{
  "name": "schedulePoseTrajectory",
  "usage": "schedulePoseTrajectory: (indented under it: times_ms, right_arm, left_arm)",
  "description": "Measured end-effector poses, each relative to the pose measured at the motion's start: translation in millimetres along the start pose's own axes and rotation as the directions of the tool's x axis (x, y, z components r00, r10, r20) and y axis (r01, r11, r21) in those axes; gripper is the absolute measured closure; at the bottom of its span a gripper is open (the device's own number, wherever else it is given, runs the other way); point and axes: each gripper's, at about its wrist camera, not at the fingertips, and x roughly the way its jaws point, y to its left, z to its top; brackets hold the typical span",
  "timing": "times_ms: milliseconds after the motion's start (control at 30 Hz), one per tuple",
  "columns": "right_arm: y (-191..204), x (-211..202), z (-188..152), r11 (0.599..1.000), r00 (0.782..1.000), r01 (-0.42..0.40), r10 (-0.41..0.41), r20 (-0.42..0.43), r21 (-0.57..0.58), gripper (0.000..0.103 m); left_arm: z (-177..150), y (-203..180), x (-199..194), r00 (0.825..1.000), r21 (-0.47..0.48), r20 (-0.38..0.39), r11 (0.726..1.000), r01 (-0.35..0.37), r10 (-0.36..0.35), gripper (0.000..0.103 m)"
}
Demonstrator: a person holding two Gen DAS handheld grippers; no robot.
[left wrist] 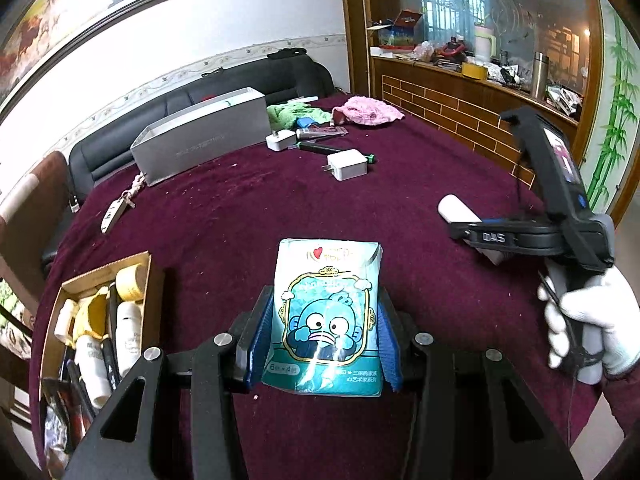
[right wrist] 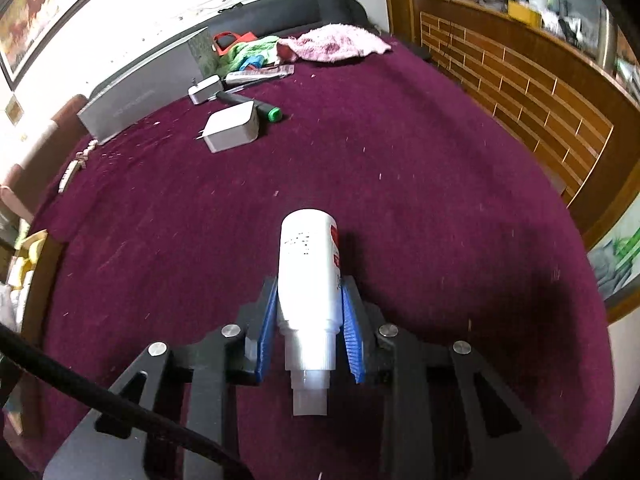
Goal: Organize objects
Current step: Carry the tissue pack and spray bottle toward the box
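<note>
My left gripper (left wrist: 326, 332) is shut on a light-blue tissue pack (left wrist: 326, 312) with a cartoon fish, held just above the maroon table (left wrist: 240, 220). My right gripper (right wrist: 310, 320) is shut on a white bottle (right wrist: 308, 264) lying along the fingers, cap toward the camera. The right gripper also shows in the left wrist view (left wrist: 496, 236), to the right, with the white bottle (left wrist: 456, 208) sticking out of it. A cardboard box (left wrist: 150, 264) at the left holds several bottles and tubes.
At the far side lie a grey box (left wrist: 200, 136), two white chargers (left wrist: 348, 165), a green-capped marker (left wrist: 340, 150), a pink cloth (left wrist: 368, 110) and a green cloth (left wrist: 292, 114). A key fob (left wrist: 114, 212) lies left. A wooden counter (left wrist: 460, 92) stands at the right.
</note>
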Motion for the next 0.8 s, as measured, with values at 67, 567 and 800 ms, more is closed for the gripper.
schedulePoseTrajectory:
  times_ms: [67,567,800]
  right_arm:
    - [-0.5,-7.1,-6.3,1.000,1.000,-0.029,0.029,-0.003,0.010,0.076]
    - [56.8,-53.2,-30.4,0.985,0.987,-0.161,0.162,0.013,-0.070,0.076]
    - [105.7,-66.9,-35.5,0.965,0.976,-0.215,0.219,0.013,-0.148,0.076]
  left_arm:
    - [-3.6,4.6,-4.5,1.000,-0.014,0.003,1.000,0.001,-0.001,0.062]
    - [-36.5,50.6,-36.3,0.999,-0.106,0.021,0.994,-0.036,0.038,0.062]
    - [-50.1,76.7,-48.0,0.998,-0.158,0.030,0.986,-0.057,0.063,0.062]
